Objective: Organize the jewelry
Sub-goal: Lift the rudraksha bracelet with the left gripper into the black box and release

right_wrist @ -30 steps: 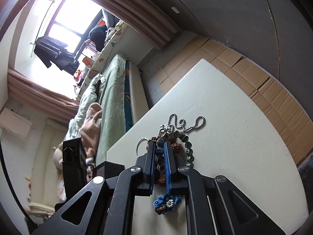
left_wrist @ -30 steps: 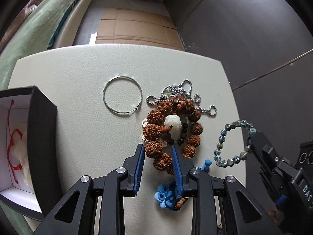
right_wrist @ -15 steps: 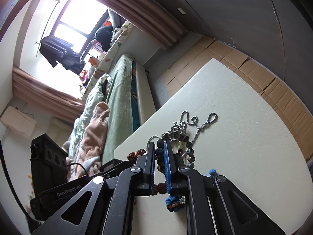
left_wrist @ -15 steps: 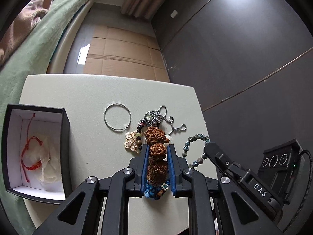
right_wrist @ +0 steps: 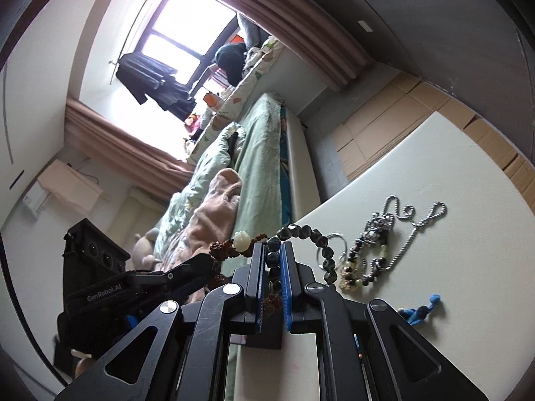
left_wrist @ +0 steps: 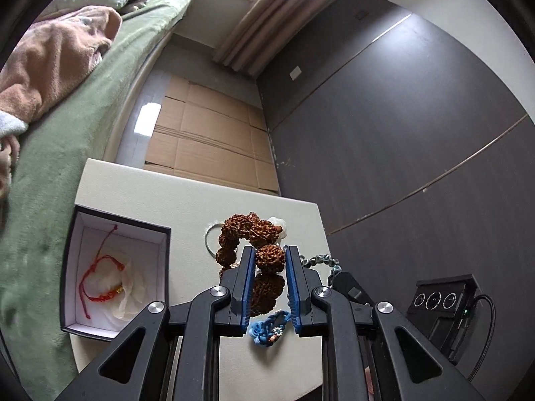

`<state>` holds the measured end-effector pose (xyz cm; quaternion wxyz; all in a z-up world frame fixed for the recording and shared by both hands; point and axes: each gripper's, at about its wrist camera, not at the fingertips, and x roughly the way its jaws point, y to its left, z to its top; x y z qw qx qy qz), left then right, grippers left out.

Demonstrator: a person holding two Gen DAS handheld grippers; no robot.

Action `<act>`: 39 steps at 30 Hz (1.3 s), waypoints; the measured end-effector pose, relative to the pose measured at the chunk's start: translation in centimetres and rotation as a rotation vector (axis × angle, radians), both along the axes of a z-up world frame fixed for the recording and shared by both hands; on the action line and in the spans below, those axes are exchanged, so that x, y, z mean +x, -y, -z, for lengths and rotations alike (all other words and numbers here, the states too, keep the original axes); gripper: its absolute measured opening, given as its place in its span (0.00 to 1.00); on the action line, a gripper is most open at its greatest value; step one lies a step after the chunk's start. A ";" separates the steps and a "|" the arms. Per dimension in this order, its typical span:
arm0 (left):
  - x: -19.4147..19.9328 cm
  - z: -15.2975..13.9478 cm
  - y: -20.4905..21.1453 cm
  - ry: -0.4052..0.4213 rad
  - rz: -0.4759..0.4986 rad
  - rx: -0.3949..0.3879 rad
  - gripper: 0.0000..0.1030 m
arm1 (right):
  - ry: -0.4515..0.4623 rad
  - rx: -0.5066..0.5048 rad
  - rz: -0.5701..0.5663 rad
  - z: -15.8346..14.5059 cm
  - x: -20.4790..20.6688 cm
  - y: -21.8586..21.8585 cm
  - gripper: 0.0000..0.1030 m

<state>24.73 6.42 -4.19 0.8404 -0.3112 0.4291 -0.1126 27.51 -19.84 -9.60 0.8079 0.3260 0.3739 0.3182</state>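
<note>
White table (left_wrist: 187, 207) by a green bed (left_wrist: 67, 133), cardboard on floor. 1 black box (left_wrist: 72, 267) w/ red cord bracelet (left_wrist: 100, 277). L gripper (left_wrist: 267, 257) clamps brown seed-bead bracelet (left_wrist: 249, 230), lifted. R gripper (right_wrist: 270, 254) clamps dark bead bracelet (right_wrist: 311, 237). 1 chain (right_wrist: 414, 220) on table.

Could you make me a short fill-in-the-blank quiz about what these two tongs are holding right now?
1. The left tongs are shut on a bracelet of knobbly ____ beads.
2. The right tongs grip a bracelet of ____ beads.
3. The open box holds a ____ string bracelet.
4. The silver chain lies on the ____.

Missing words: brown; dark; red; table
</note>
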 end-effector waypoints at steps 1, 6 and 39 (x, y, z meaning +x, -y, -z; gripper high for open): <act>-0.3 -0.2 -0.6 0.008 -0.016 -0.002 0.18 | 0.006 0.006 -0.013 -0.1 0.0 -0.5 0.10; -1.8 -1.8 -3.3 0.059 -0.100 0.019 0.18 | 0.022 0.013 -0.082 -0.4 -0.2 -3.3 0.10; -2.4 1.2 -7.5 -0.060 -0.179 -0.007 0.22 | -0.097 0.004 -0.076 2.3 0.7 -5.7 0.64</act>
